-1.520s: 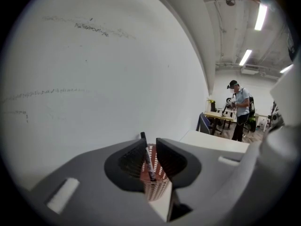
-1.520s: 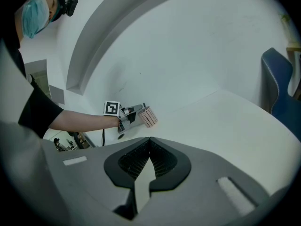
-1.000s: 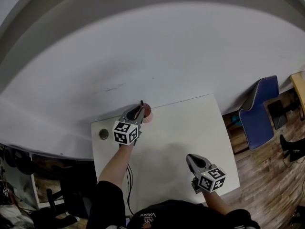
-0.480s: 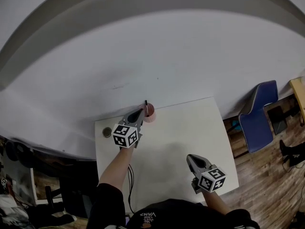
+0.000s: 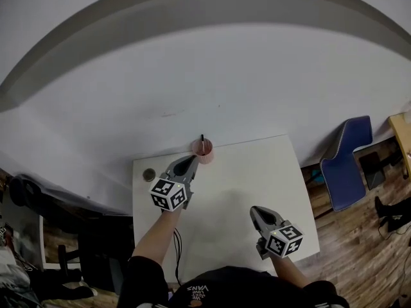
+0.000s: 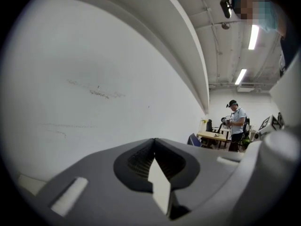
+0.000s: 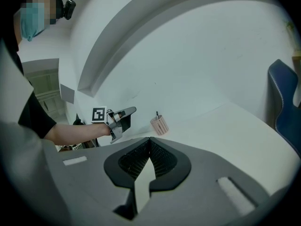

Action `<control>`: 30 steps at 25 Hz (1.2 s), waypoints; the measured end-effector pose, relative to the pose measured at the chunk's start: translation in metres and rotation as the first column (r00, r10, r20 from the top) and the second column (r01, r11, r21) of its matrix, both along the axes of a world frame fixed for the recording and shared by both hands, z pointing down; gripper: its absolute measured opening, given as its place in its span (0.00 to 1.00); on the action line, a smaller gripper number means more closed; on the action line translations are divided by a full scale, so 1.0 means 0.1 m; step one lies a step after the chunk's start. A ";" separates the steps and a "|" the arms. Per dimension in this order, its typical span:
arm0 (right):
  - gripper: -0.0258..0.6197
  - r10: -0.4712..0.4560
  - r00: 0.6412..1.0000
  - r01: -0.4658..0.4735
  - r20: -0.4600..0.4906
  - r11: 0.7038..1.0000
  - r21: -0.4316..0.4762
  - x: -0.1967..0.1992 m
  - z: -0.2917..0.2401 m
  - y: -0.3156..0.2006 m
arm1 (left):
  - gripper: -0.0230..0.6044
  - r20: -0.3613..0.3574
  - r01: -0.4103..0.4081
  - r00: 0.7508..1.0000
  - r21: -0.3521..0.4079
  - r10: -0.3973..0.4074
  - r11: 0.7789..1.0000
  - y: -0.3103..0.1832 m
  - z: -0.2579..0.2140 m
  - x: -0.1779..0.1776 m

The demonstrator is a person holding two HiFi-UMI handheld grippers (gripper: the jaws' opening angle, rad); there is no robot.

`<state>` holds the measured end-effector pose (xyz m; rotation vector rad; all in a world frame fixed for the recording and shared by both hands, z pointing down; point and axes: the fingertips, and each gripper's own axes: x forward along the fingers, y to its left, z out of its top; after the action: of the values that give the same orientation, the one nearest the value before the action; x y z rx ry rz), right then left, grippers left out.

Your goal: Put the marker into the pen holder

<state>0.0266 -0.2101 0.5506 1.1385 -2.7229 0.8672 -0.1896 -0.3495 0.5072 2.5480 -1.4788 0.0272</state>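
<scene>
Marker point(image 5: 201, 140) upright in pen holder point(image 5: 204, 153); left hand-held gripper point(image 5: 191, 160), right hand-held gripper point(image 5: 255, 211) closed; "VANS" shirt point(image 5: 205, 292).

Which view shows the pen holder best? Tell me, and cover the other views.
The right gripper view: the pen holder stands side-on with the marker sticking out. The head view shows it small, from above. The left gripper view shows only wall.

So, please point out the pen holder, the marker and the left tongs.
pen holder point(image 5: 205, 157), head view, pink wall.
marker point(image 5: 202, 140), head view, dark upper end.
left tongs point(image 5: 192, 160), head view, between the tips.
</scene>
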 end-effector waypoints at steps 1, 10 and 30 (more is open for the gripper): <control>0.04 -0.003 1.000 0.003 0.001 1.000 0.002 -0.01 -0.01 0.02 | 0.12 -0.002 -0.006 1.000 0.004 0.006 1.000 0.06 -0.03 0.01; 0.04 -0.019 1.000 0.019 0.007 0.999 0.028 -0.11 -0.12 0.20 | 0.12 0.028 -0.045 0.999 0.060 0.044 0.997 0.59 -0.24 0.11; 0.04 0.001 1.000 -0.002 0.013 0.997 0.083 -0.30 -0.30 0.72 | 0.12 0.017 -0.048 0.999 0.111 0.047 0.993 1.77 -0.39 0.09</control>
<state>-0.0038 -0.1383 0.5210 1.1534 -2.7937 0.7712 -0.1805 -0.1720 0.4678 2.6758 -1.4635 -0.0307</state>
